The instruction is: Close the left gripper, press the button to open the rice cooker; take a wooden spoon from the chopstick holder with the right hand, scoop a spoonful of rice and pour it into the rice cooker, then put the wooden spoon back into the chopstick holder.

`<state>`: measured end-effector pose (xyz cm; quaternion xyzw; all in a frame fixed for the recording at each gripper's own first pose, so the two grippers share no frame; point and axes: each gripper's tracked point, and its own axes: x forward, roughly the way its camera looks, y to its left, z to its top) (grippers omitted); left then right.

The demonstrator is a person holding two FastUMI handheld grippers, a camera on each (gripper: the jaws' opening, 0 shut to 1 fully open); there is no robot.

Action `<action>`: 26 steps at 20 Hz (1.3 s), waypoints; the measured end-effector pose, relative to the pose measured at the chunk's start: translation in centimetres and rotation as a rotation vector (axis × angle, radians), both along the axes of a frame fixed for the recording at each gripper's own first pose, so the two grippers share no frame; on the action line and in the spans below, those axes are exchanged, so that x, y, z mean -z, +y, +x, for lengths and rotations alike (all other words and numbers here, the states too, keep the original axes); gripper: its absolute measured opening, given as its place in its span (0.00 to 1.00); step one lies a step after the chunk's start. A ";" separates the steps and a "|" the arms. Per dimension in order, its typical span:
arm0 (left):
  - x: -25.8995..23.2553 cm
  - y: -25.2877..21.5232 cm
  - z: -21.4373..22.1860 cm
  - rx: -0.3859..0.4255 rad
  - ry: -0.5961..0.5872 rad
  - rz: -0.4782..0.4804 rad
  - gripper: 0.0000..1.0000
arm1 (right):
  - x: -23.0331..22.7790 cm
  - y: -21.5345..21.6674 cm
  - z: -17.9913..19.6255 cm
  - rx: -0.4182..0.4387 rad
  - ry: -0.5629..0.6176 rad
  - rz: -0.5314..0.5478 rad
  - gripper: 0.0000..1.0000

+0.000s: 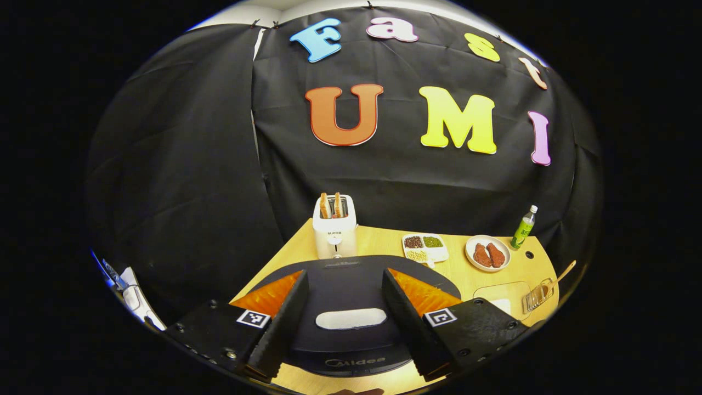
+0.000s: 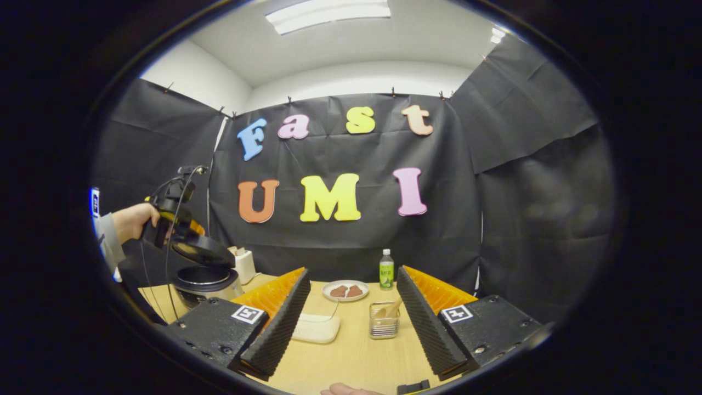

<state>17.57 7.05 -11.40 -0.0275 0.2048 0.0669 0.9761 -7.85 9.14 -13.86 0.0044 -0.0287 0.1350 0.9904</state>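
Fingers of our right gripper (image 2: 345, 323) stand wide apart and empty, aimed at the holder (image 2: 384, 320) with the spoon (image 2: 392, 308) leaning in it, which we judge is the next pickup; the rice box (image 2: 316, 328) lies just left of it. Our left gripper (image 1: 344, 323), also spread and empty, hovers over the cooker (image 1: 351, 307), whose lid is already raised in the right gripper view. Toaster (image 1: 334, 233), plate (image 1: 487, 254) and bottle (image 1: 524, 226) sit farther back, off the path.

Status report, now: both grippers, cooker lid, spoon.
Left gripper open, over rice cooker, nothing held. Right gripper open, empty. Cooker lid up. Wooden spoon in chopstick holder, path clear.
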 end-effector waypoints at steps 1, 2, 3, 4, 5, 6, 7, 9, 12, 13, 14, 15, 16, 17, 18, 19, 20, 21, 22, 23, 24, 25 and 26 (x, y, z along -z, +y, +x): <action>0.0 0.0 -0.1 0.000 0.001 -0.023 0.88 | 0.1 0.0 0.1 0.001 0.003 0.001 1.00; 0.3 -0.1 -0.4 0.001 0.013 -0.038 0.88 | 0.4 0.1 0.1 0.000 0.010 0.001 1.00; 0.9 -0.3 -0.7 0.004 0.025 -0.044 0.87 | 0.5 0.2 0.1 -0.004 0.017 0.001 1.00; 1.2 -0.3 -0.9 0.007 0.037 -0.048 0.88 | 0.5 0.3 0.0 -0.008 0.021 0.000 1.00; 1.3 -0.4 -1.1 0.007 0.047 -0.047 0.88 | 0.4 0.3 -0.1 -0.010 0.020 0.000 1.00; 1.3 -0.4 -1.2 0.011 0.052 -0.037 0.89 | 0.2 0.3 -0.2 -0.011 0.015 -0.002 1.00; 1.6 -0.3 -1.5 0.010 0.060 -0.028 0.89 | 0.0 0.2 -0.3 -0.010 0.009 -0.005 1.00; 1.9 -0.4 -2.0 0.017 0.061 -0.019 0.88 | -0.1 0.3 -0.7 -0.015 -0.001 -0.007 1.00; 2.9 -0.7 -2.8 0.026 0.064 -0.035 0.88 | -0.1 0.3 -1.0 -0.031 -0.008 0.009 1.00; 3.6 -0.8 -3.0 0.034 0.070 -0.031 0.89 | -0.2 0.4 -1.1 -0.038 -0.010 0.012 1.00; 4.3 -1.0 -3.3 0.042 0.078 -0.023 0.89 | 0.1 0.3 -1.0 -0.040 -0.007 0.011 1.00; 5.1 -1.1 -3.6 0.052 0.091 -0.013 0.89 | 0.1 0.3 -1.2 -0.045 -0.007 0.009 1.00; 5.9 -1.2 -3.7 0.062 0.108 -0.007 0.89 | 0.0 0.5 -1.3 -0.050 -0.009 0.010 1.00; 6.7 -1.3 -3.9 0.068 0.133 -0.007 0.89 | -0.1 0.5 -1.4 -0.055 -0.010 0.010 1.00; 7.8 -1.4 -4.4 0.074 0.169 -0.011 0.89 | 0.0 0.4 -1.5 -0.057 -0.010 0.009 1.00; 8.6 -1.5 -4.7 0.079 0.202 -0.013 0.89 | 0.0 0.3 -1.7 -0.060 -0.009 0.007 1.00; 7.7 -1.5 -4.7 0.085 0.170 0.000 0.89 | -0.1 0.2 -1.8 -0.060 -0.011 0.006 1.00; 8.2 -1.2 -4.6 0.080 0.193 -0.008 0.90 | -0.3 0.0 -1.9 -0.057 -0.015 0.006 1.00; 8.7 -1.3 -4.6 0.073 0.223 -0.018 0.89 | -0.4 -0.1 -1.9 -0.053 -0.018 0.006 1.00; 8.3 -1.4 -4.8 0.075 0.219 -0.012 0.88 | -0.5 -0.2 -2.0 -0.052 -0.022 0.007 1.00; 8.8 -1.5 -4.7 0.071 0.237 -0.013 0.89 | -0.5 -0.2 -2.1 -0.054 -0.023 0.009 1.00; 8.4 -1.2 -5.0 0.067 0.231 -0.011 0.89 | -0.5 -0.1 -2.2 -0.057 -0.025 0.011 1.00; 8.4 -1.3 -5.2 0.060 0.226 -0.011 0.89 | -0.5 0.0 -2.2 -0.060 -0.025 0.012 1.00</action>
